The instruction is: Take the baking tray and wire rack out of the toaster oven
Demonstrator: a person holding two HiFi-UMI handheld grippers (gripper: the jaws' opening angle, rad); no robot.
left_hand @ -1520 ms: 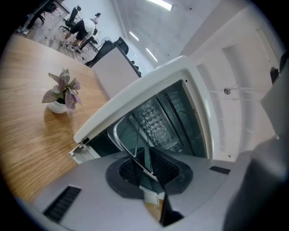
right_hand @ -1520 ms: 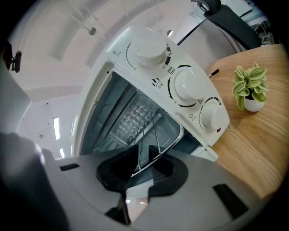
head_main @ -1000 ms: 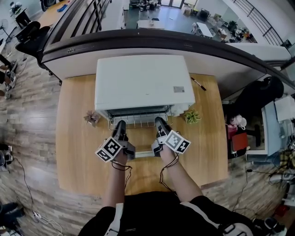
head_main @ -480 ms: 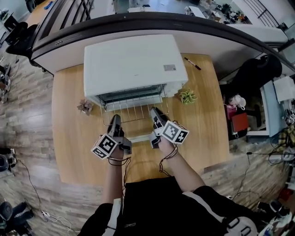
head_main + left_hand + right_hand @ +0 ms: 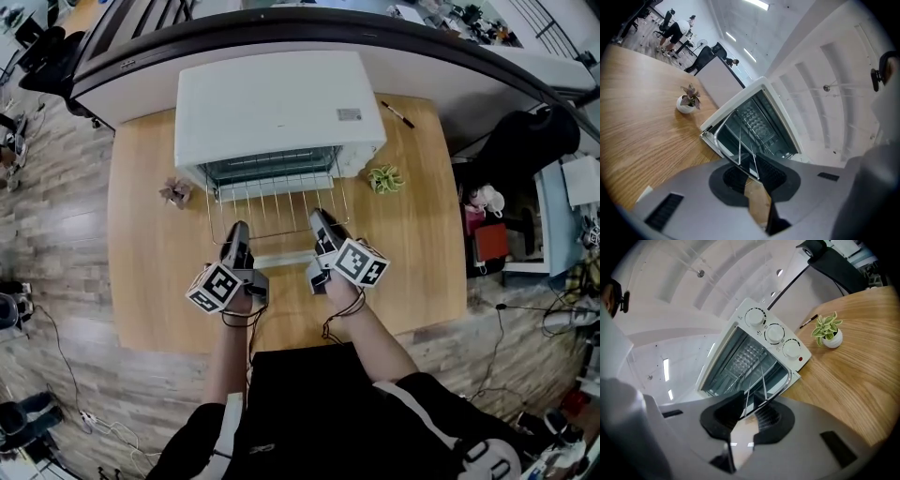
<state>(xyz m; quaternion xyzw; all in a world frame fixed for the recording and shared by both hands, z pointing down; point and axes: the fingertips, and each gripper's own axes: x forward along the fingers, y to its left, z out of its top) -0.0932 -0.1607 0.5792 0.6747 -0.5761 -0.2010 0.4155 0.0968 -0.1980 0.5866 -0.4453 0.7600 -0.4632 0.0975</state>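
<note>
The wire rack [image 5: 277,208] has slid further out of the toaster oven [image 5: 277,103] than a second ago, and both hands have come back toward us with it. The left tool [image 5: 239,232] is clamped on the rack's front wire near its left corner, its pads nearly together on that thin rod. The right tool [image 5: 322,223] pinches the same wire near the right corner. The rack lies about level, its long axis running across the oven mouth and its thin bars pointing front to back at us. Its rear edge sits at the mouth and its front edge hangs over the dropped glass door [image 5: 281,258]. Nearer us than the door we have a bare stretch of wooden worktop [image 5: 150,272] running to the near edge. A small reddish plant [image 5: 175,192] stands left of the oven's front corner and a green potted plant [image 5: 384,178] right of it, both clear of the rack's sides. A pen [image 5: 397,113] lies back right beside the oven, well apart.
</note>
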